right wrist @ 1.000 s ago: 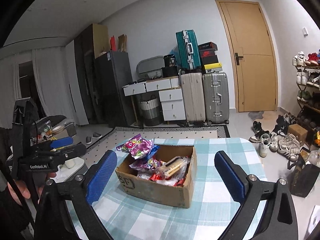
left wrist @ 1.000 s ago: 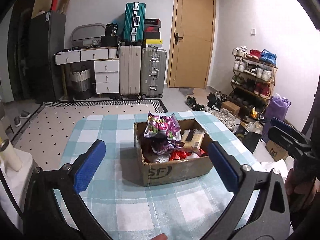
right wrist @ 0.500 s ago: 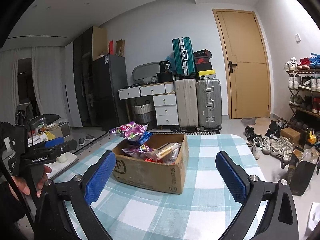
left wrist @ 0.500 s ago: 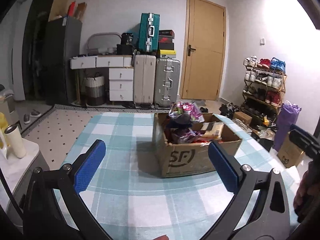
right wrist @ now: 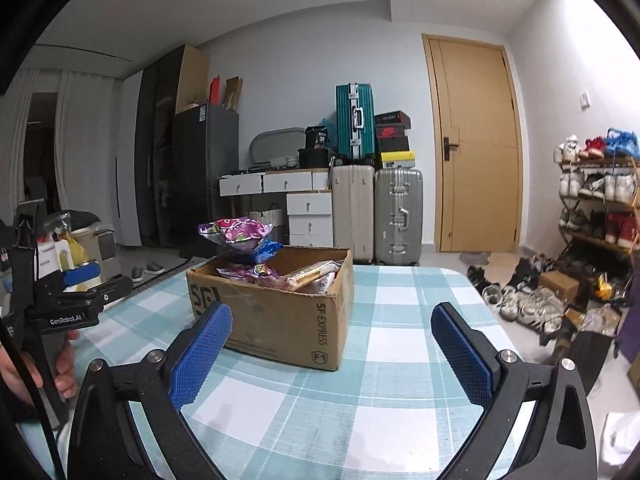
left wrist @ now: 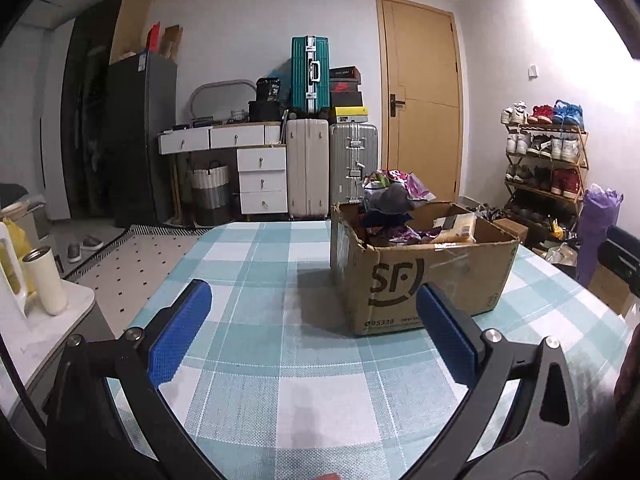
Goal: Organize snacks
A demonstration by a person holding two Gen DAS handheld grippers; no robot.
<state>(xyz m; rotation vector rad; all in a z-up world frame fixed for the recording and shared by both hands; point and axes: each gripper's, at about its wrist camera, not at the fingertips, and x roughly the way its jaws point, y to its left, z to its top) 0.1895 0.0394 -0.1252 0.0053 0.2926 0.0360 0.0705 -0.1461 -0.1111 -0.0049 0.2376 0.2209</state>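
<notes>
An open cardboard box [left wrist: 424, 276] [right wrist: 280, 312] marked SF stands on the table with the blue-and-white checked cloth [left wrist: 280, 360] [right wrist: 360, 392]. Several snack packets fill it; a purple bag [left wrist: 394, 184] [right wrist: 236, 232] sticks up highest and a yellow packet [left wrist: 460, 226] [right wrist: 310, 274] lies beside it. My left gripper [left wrist: 312, 328] is open and empty, low over the cloth, short of the box and to its left. My right gripper [right wrist: 332, 344] is open and empty too, short of the box's right corner. In the right wrist view the left gripper [right wrist: 80, 276] shows at far left, held by a hand.
A side stand with a white cup [left wrist: 44, 280] sits left of the table. Suitcases [left wrist: 332, 168], white drawers [left wrist: 262, 180], a dark fridge [left wrist: 140, 140] and a door [left wrist: 420, 100] line the back wall. A shoe rack [left wrist: 548, 152] and loose shoes [right wrist: 524, 300] are to the right.
Both grippers have dropped lower toward the table, so the box now appears side-on rather than from above. Both stay open and empty.
</notes>
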